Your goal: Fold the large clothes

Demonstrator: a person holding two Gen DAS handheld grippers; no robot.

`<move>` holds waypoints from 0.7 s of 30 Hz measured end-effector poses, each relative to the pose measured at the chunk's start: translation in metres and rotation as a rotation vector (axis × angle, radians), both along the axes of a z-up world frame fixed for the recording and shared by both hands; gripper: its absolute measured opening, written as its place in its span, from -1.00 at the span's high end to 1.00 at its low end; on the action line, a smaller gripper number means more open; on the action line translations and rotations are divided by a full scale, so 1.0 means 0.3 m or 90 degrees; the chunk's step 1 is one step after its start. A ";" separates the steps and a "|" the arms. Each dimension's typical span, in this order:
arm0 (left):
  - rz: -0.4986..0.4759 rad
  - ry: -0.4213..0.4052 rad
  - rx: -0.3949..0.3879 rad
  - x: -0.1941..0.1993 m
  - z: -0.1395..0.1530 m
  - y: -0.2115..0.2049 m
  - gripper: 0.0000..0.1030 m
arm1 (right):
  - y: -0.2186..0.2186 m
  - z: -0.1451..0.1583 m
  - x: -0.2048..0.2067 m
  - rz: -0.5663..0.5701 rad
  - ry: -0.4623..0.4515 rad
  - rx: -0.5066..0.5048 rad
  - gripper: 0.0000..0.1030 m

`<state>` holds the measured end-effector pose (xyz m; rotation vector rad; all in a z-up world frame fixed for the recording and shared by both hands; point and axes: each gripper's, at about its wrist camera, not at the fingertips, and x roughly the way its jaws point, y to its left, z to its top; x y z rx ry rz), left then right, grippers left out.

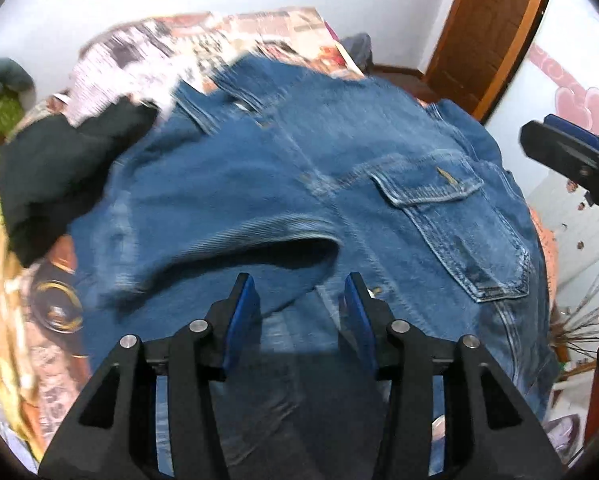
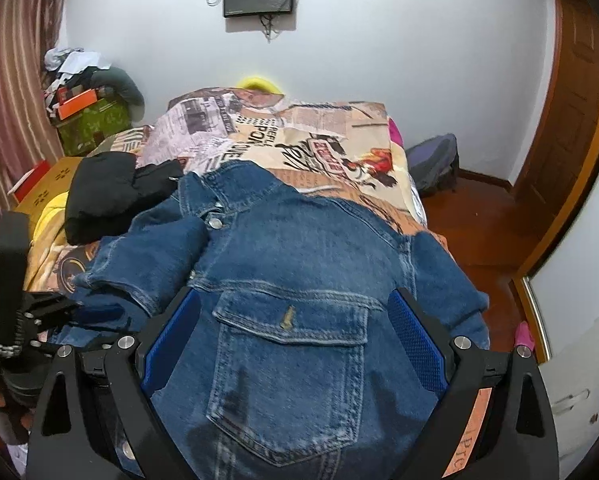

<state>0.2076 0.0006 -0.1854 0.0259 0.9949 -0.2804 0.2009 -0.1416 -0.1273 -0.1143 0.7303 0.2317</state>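
Observation:
A blue denim jacket [image 1: 339, 184] lies front up across the bed, collar toward the far wall. Its left sleeve [image 1: 203, 248] is folded in over the body. My left gripper [image 1: 299, 292] hovers just over that sleeve's cuff end, pads apart with only cloth below them. In the right wrist view the jacket [image 2: 299, 248] fills the middle, and my right gripper [image 2: 295, 320] stands wide open over the chest pocket [image 2: 291, 372], gripping nothing. The left gripper [image 2: 55, 312] shows at the left edge there, and the right gripper [image 1: 571, 160] shows at the right edge of the left wrist view.
A black garment [image 2: 111, 196] lies bunched on the bed left of the collar. The printed bedspread [image 2: 299, 140] shows beyond the jacket. Boxes and clutter [image 2: 87, 116] stand by the curtain; a backpack [image 2: 435, 164] sits on the floor near the wooden door [image 2: 571, 120].

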 end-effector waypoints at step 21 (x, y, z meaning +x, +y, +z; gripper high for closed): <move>0.268 -0.105 0.039 -0.113 0.091 0.576 -0.27 | 0.505 -0.053 0.078 0.270 0.027 -0.097 -0.81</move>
